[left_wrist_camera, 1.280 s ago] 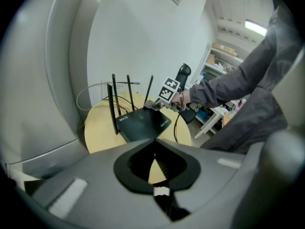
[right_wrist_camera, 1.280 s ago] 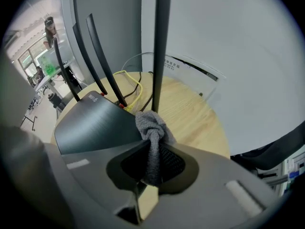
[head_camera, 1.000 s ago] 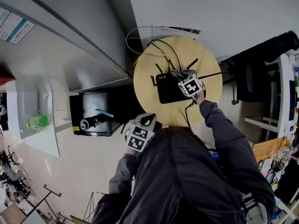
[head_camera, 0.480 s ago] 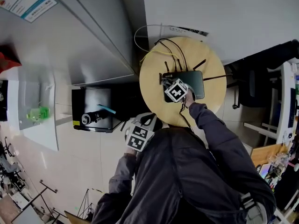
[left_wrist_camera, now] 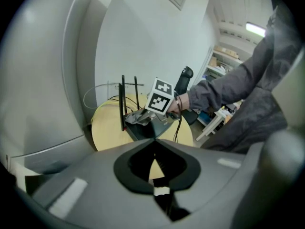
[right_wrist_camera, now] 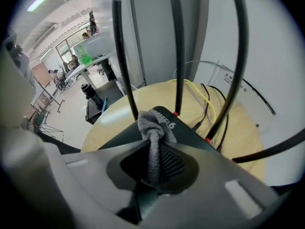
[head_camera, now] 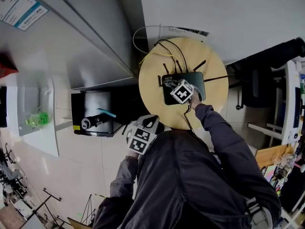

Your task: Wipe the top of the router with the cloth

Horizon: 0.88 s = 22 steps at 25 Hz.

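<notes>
A: Sweeping back toward the middle of the flat black plastic router (head_camera: 195, 78) on the round pale wooden worktop (head_camera: 152, 87), with the bunched grey cloth (right_wrist_camera: 151, 125) pinched tight in the right gripper (right_wrist_camera: 153, 147).

B: Means wiping well under way. Keeping the left gripper (left_wrist_camera: 155, 163) closed on nothing, near the body.

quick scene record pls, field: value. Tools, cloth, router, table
right tool: shut on cloth, over router
cloth: grey, bunched, end appears to rest on router top
router: black, flat on table
antennas: upright
cables: run from router's far edge toward wall
table: round, wooden
left tool: shut, empty, held off the table, near the person's torso
</notes>
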Available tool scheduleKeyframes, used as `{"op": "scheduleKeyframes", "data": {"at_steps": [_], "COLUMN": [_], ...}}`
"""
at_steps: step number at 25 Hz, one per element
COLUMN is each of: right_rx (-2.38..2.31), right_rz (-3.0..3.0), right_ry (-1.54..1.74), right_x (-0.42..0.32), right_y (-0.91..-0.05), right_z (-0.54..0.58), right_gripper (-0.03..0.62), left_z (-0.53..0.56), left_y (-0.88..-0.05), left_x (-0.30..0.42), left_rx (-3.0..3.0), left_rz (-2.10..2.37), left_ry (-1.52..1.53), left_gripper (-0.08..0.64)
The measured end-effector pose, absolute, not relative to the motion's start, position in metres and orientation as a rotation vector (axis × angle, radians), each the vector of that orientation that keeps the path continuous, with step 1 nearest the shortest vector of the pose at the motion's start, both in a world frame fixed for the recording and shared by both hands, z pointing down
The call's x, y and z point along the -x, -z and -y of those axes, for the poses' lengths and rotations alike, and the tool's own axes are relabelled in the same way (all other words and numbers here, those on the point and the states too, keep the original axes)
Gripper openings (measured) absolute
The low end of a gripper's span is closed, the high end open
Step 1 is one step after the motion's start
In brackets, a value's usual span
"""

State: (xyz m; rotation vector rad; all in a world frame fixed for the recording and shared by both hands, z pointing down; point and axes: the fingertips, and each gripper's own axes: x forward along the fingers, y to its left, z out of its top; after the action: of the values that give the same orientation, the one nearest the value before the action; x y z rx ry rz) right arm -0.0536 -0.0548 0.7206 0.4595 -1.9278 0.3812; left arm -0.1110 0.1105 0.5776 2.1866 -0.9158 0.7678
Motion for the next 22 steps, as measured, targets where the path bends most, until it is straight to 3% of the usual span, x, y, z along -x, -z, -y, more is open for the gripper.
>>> {"op": "scheduleKeyframes", "data": {"at_steps": [22], "right_rx": [-0.803], "right_rz": [1.795], "right_ry": [-0.590], "right_x": [-0.114], "right_y": [-0.727], "right_z": [0.094], "right_gripper": [0.037], "left_z": [-0.096], "left_y": [-0.578], "left_x": [0.076], "left_rx": [-2.256], "left_rz": [0.795], "left_ry": [-0.827], "left_gripper": [0.000]}}
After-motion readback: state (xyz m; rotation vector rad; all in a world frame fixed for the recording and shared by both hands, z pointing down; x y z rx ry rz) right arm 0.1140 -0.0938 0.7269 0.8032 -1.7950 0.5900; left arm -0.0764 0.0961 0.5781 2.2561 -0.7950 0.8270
